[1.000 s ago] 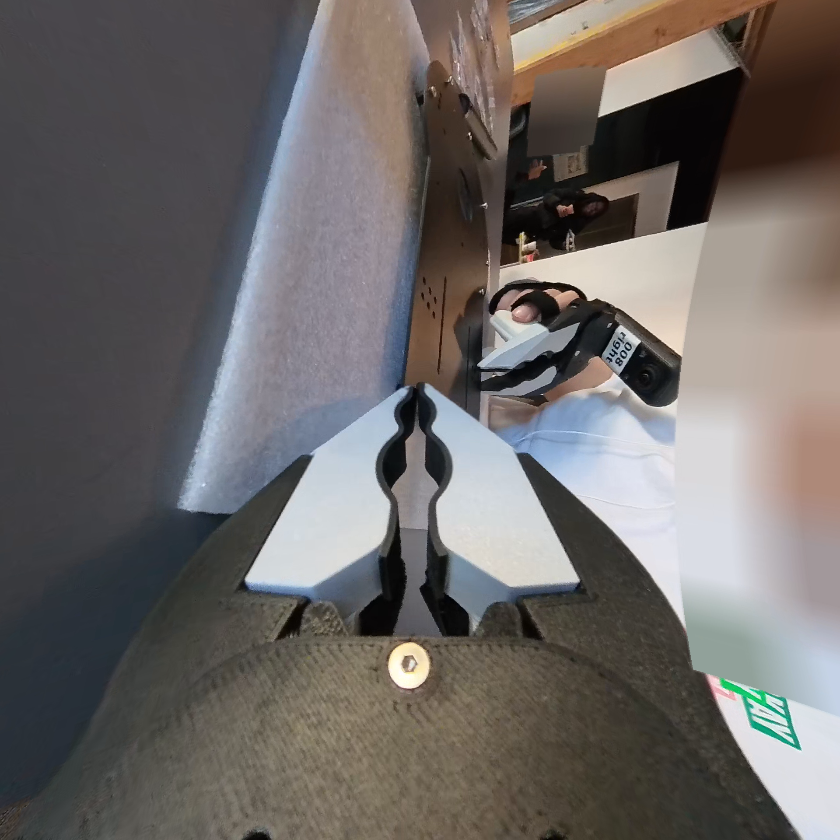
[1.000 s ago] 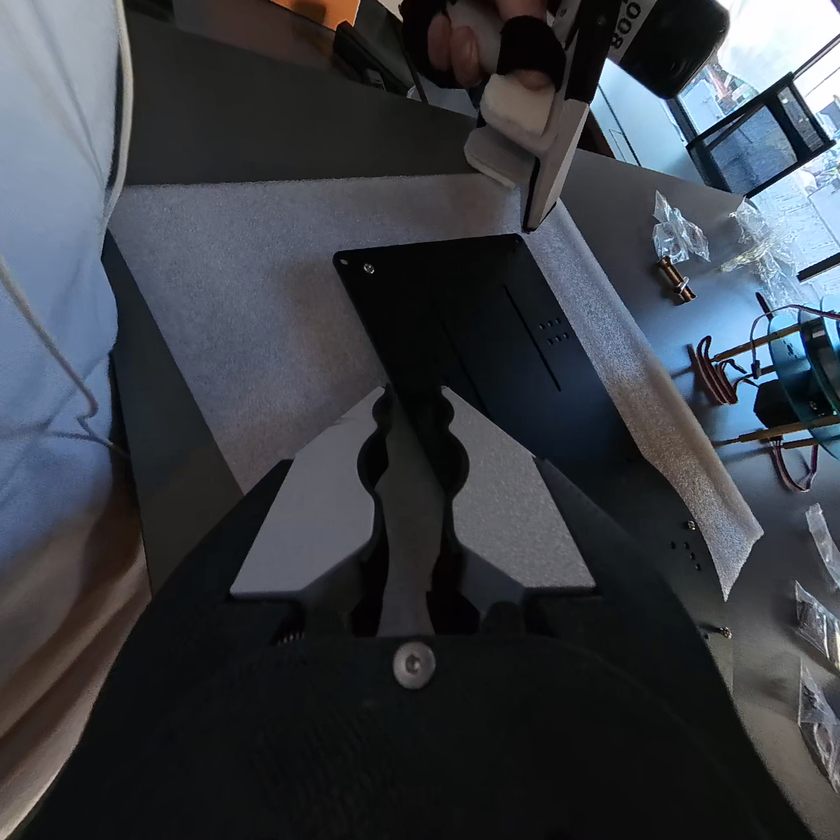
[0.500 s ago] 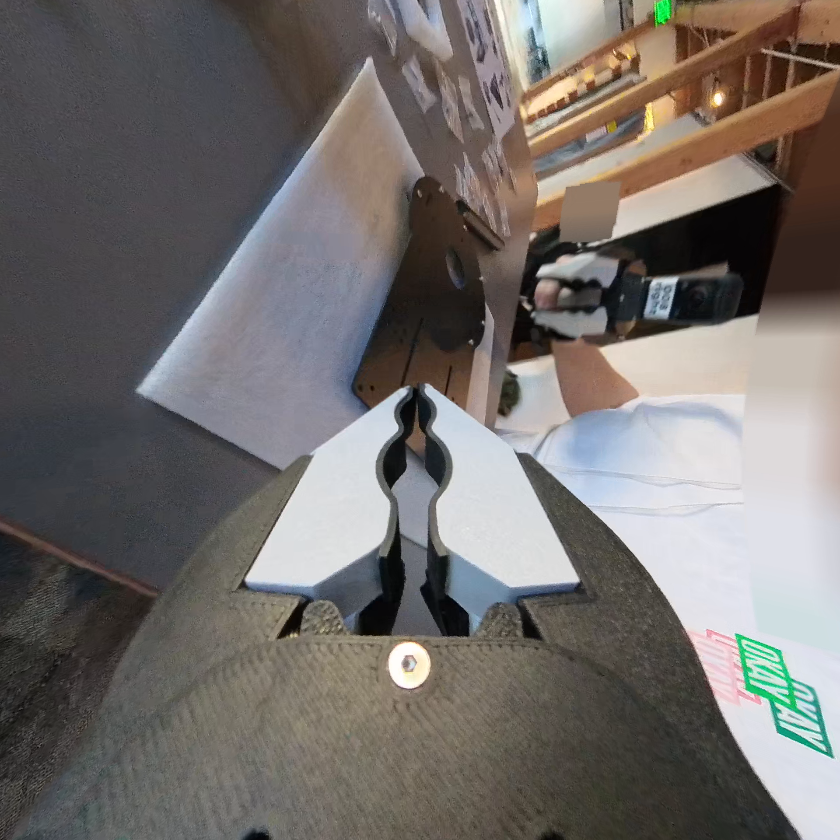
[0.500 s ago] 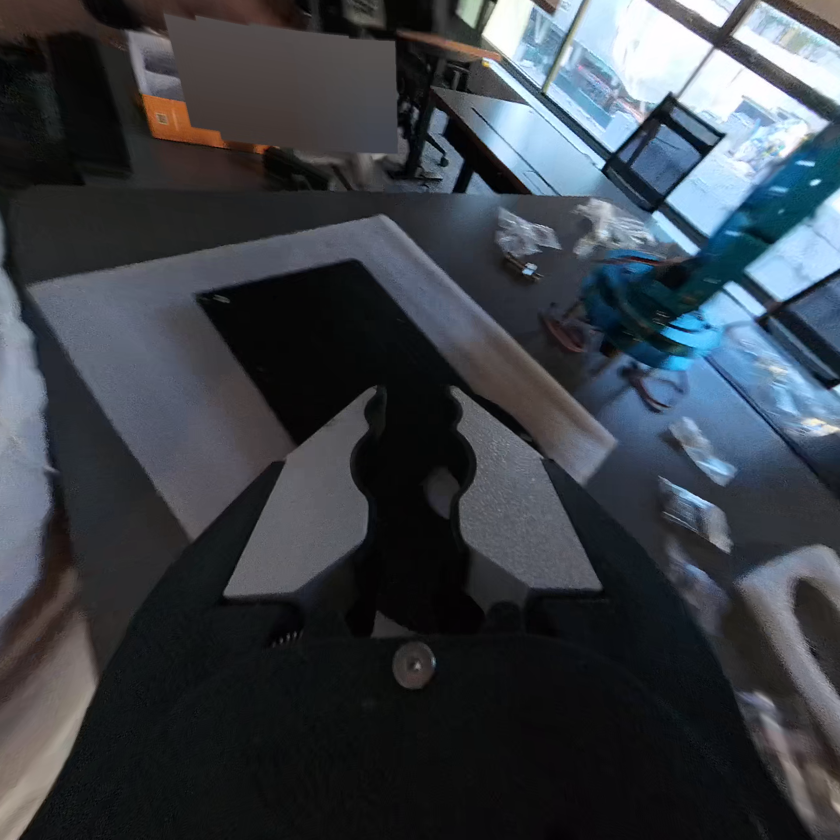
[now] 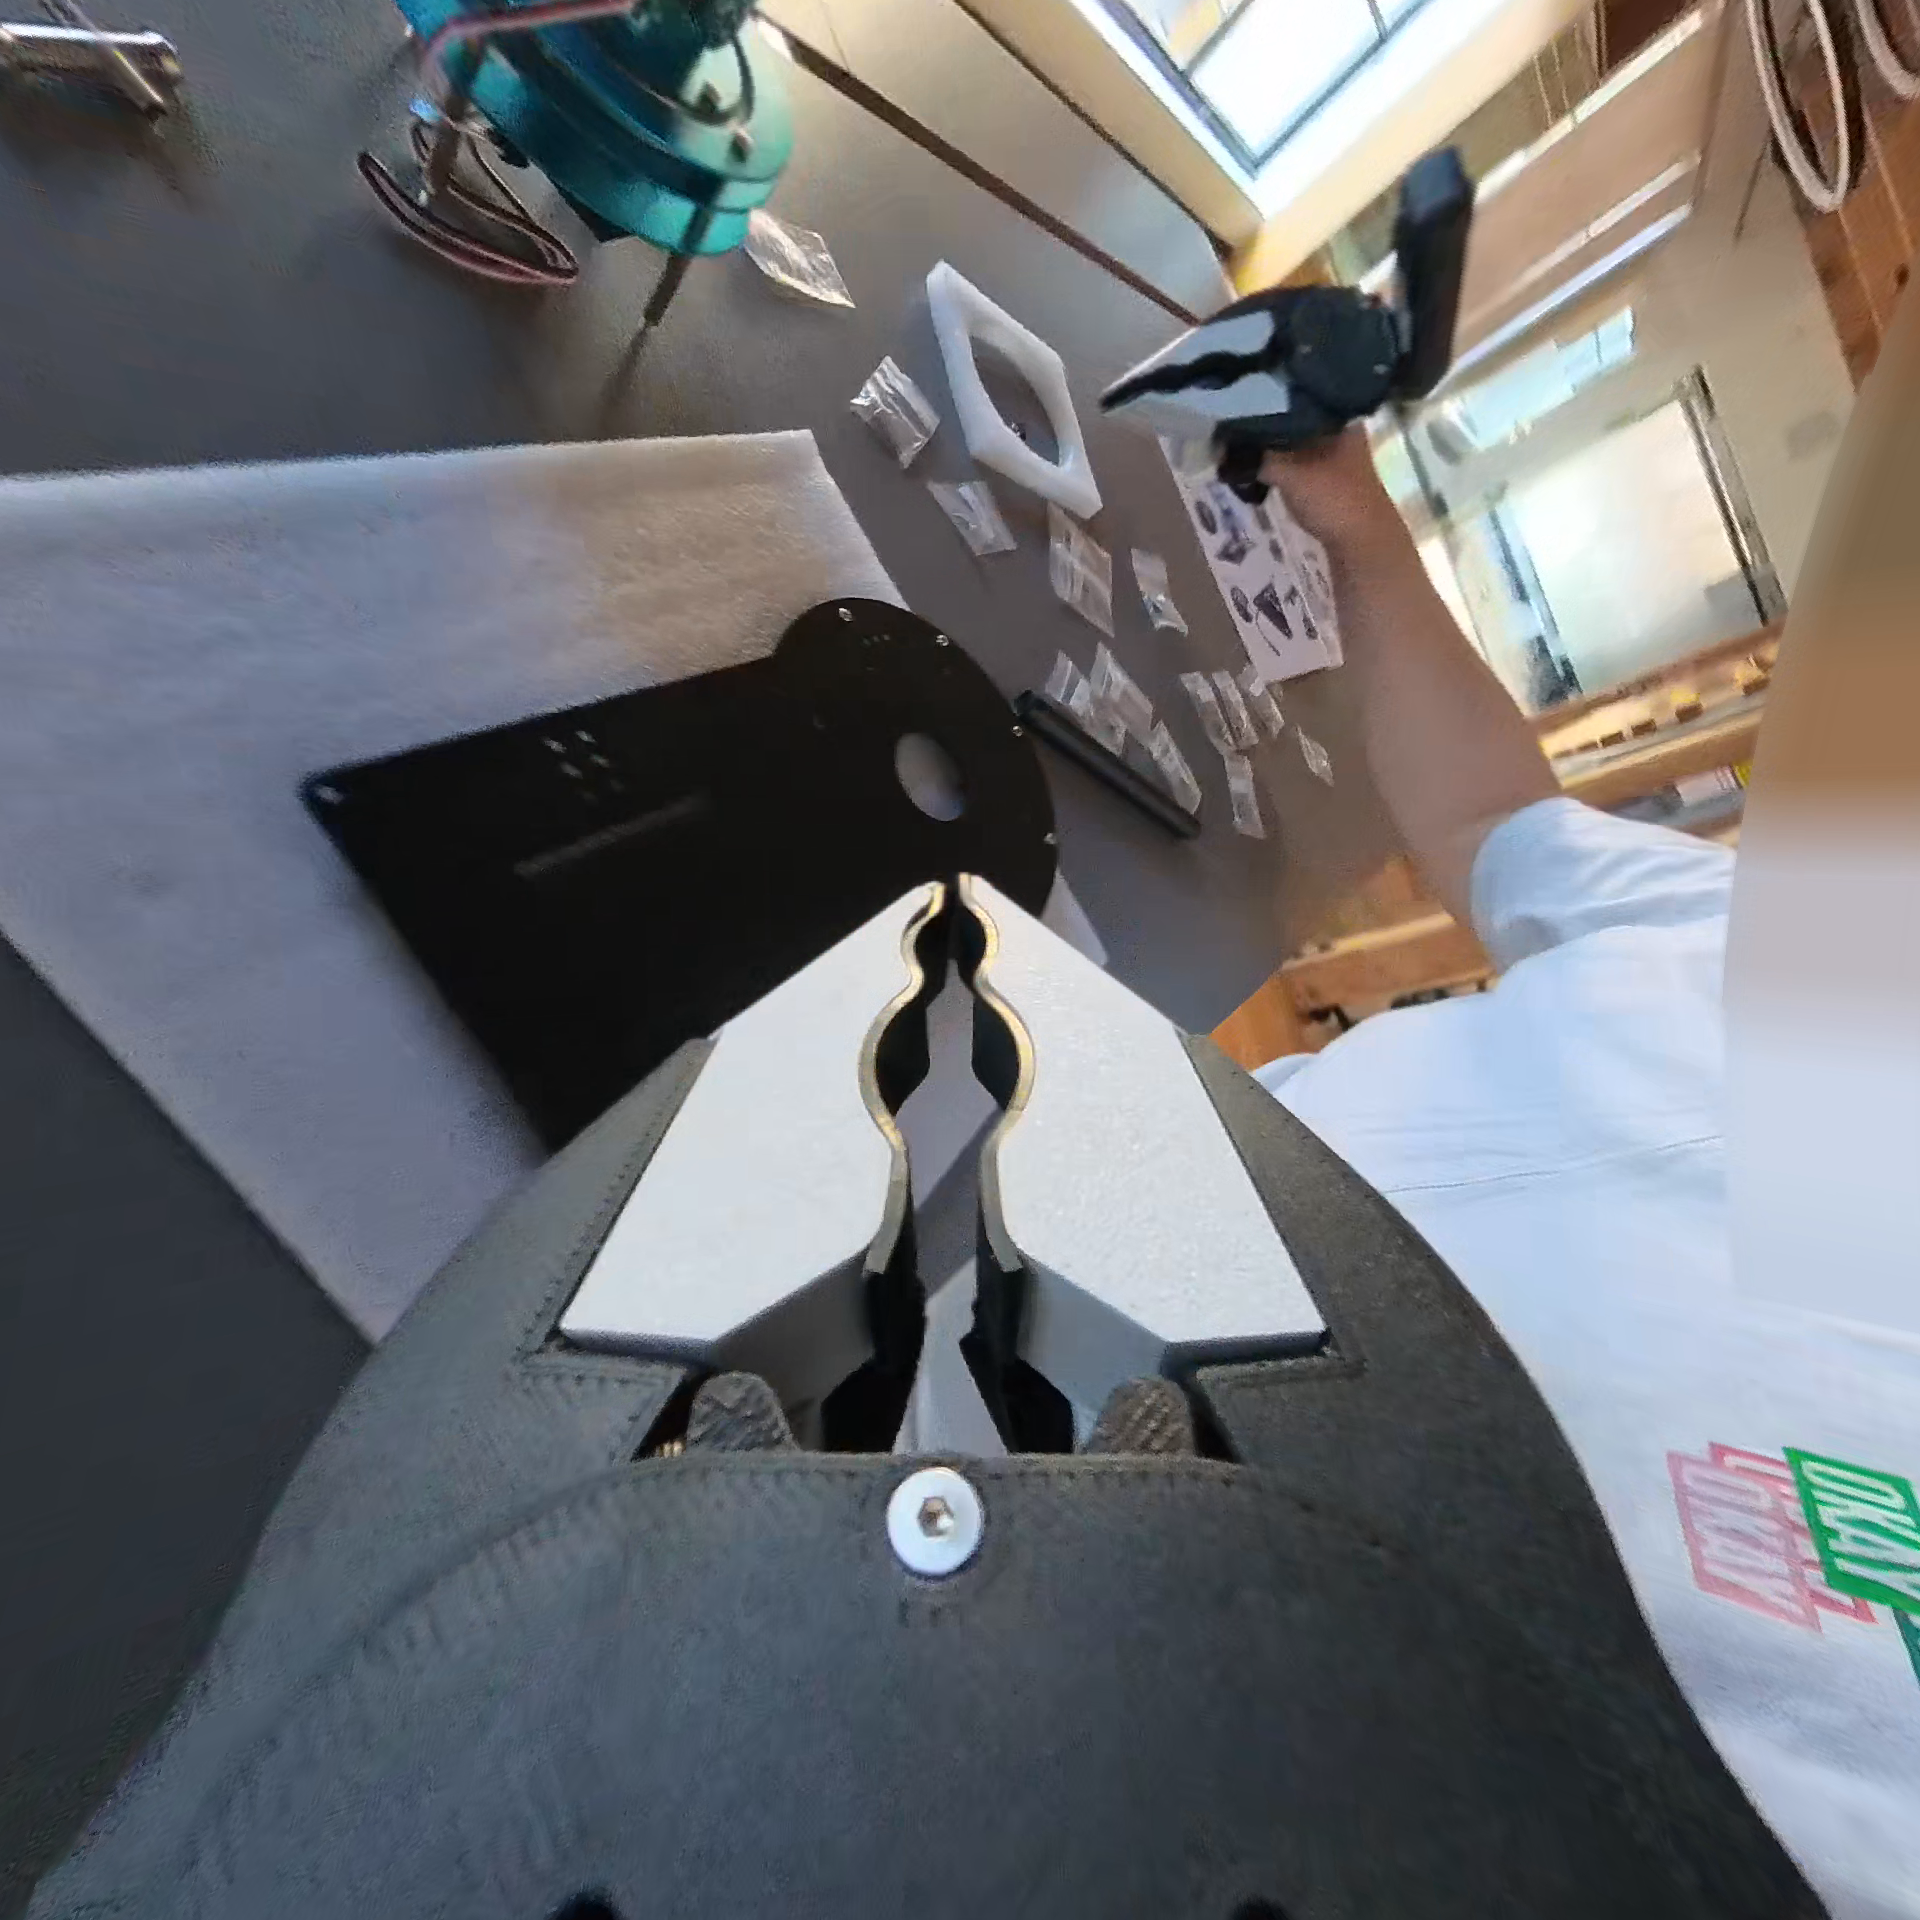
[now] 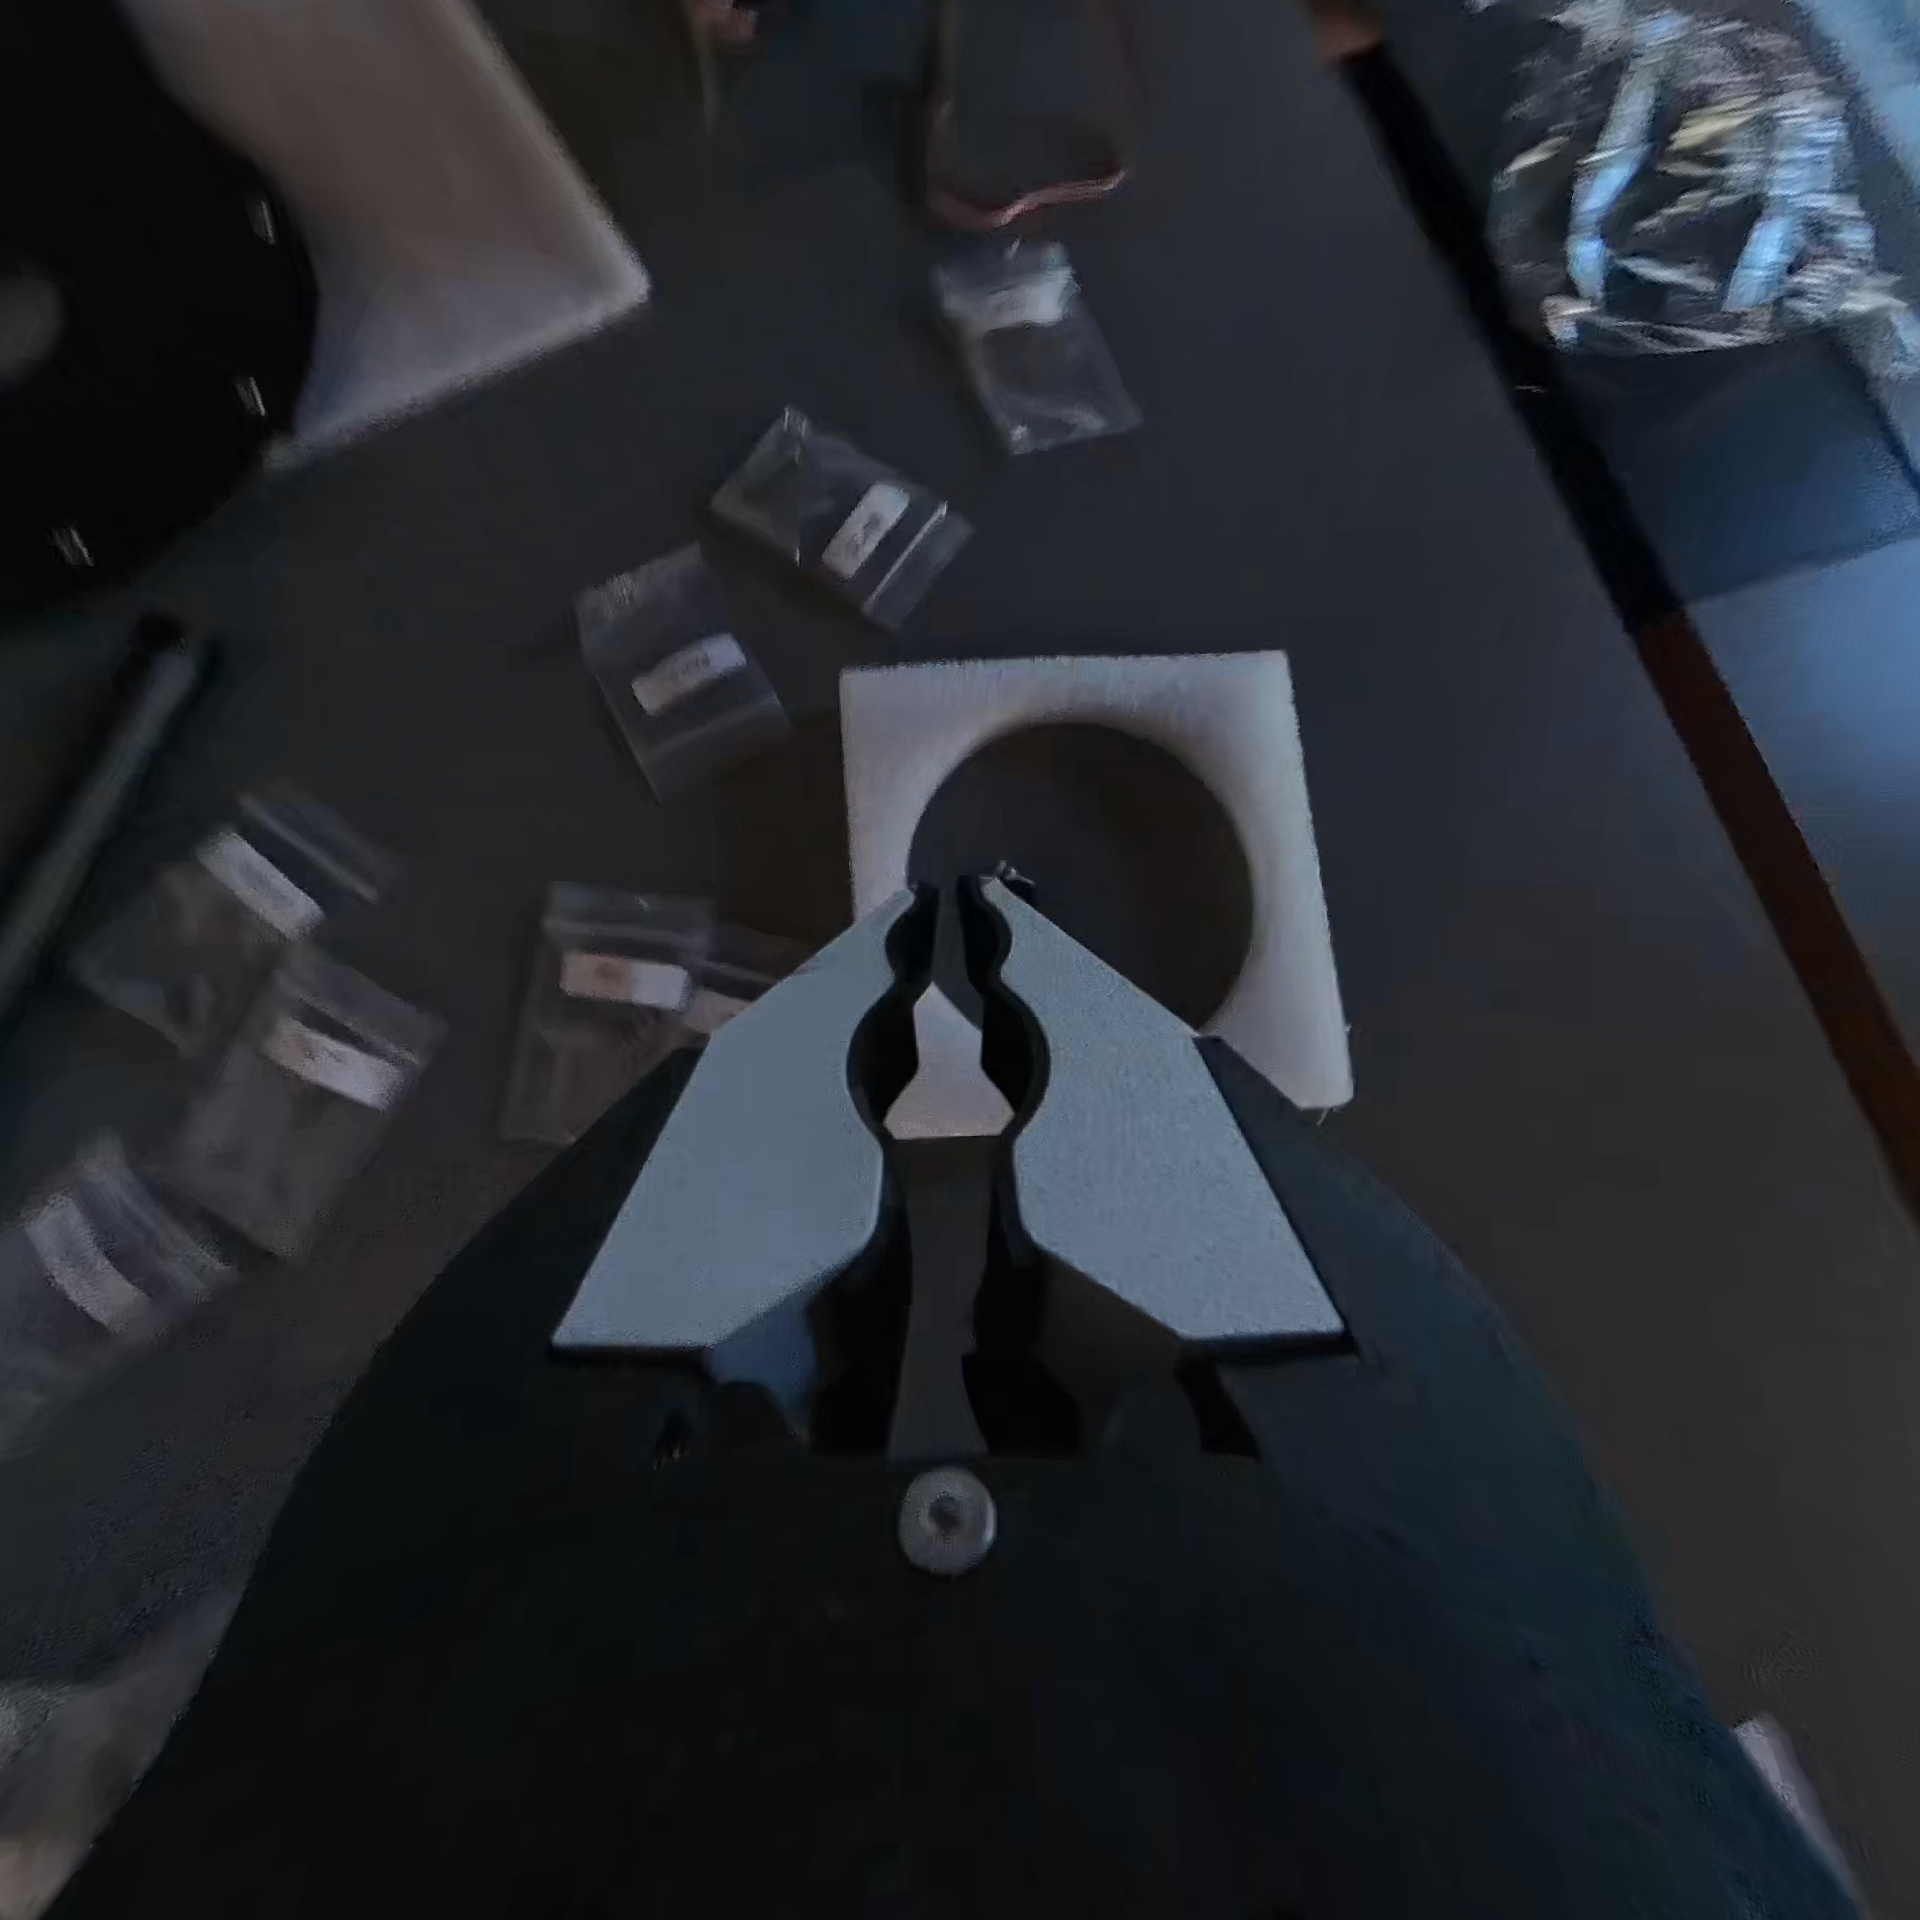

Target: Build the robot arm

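My left gripper [image 5: 951, 888] is shut and empty, held above the near end of a black metal plate [image 5: 665, 831] that lies on a white foam sheet [image 5: 312, 582]. My right gripper [image 6: 948, 883] is shut and empty, hovering over a white foam square with a round hole [image 6: 1081, 707] on the dark table. The right gripper also shows in the left wrist view [image 5: 1226, 384], raised above that foam square [image 5: 971, 343]. Several small plastic parts bags [image 6: 686, 665] lie to the left of the square. The right wrist view is blurred.
A teal round device with wires [image 5: 644, 104] stands at the table's far side. A printed paper sheet [image 5: 1262, 582] and a thin black rod [image 5: 1112, 769] lie among the bags. The black plate's end [image 6: 104, 312] shows at the left. A person's white shirt [image 5: 1558, 1195] is close by. The grippers' ends are close to 45 cm from one another.
Both grippers have lifted away from the black plate. The right gripper swung to the right over the bags and the foam square and closed its jaws further. The left gripper pulled back and tilted.
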`<state>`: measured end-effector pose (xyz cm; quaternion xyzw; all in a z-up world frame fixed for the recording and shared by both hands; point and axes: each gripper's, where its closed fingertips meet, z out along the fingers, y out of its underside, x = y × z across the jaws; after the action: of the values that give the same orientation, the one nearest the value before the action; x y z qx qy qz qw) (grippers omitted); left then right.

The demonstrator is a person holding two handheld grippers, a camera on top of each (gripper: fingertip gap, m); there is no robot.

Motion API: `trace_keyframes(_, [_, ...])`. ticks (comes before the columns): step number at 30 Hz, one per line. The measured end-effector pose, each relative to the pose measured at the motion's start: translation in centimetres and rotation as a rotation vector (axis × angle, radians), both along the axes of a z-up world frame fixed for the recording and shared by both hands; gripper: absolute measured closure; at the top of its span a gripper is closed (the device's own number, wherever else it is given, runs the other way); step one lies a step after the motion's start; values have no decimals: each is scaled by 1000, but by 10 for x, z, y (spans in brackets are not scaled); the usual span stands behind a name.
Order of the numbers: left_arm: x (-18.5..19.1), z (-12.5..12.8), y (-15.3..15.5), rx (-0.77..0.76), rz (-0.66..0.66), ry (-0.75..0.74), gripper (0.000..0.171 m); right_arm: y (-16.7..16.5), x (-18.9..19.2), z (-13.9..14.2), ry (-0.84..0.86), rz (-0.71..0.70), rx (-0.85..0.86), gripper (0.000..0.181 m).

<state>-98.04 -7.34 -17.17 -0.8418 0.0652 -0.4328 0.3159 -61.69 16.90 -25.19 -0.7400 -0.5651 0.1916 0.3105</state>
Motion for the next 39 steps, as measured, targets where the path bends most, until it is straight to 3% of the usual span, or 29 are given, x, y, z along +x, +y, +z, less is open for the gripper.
trace_keyframes(6, [47, 10, -42, -27, 156, -20, 171, 13, -7, -45, -304, 330, 47, 172])
trace_keyframes(9, [60, 19, -59, -29, 211, -9, 171, 16, -7, -48, -365, 427, 119, 167])
trace_keyframes(25, [114, 25, -91, -51, 276, -62, 171, 22, -13, -47, -400, 653, 90, 173])
trace_keyframes(39, [122, 32, -95, -70, 299, -64, 171, 31, -3, -43, -395, 638, -9, 176])
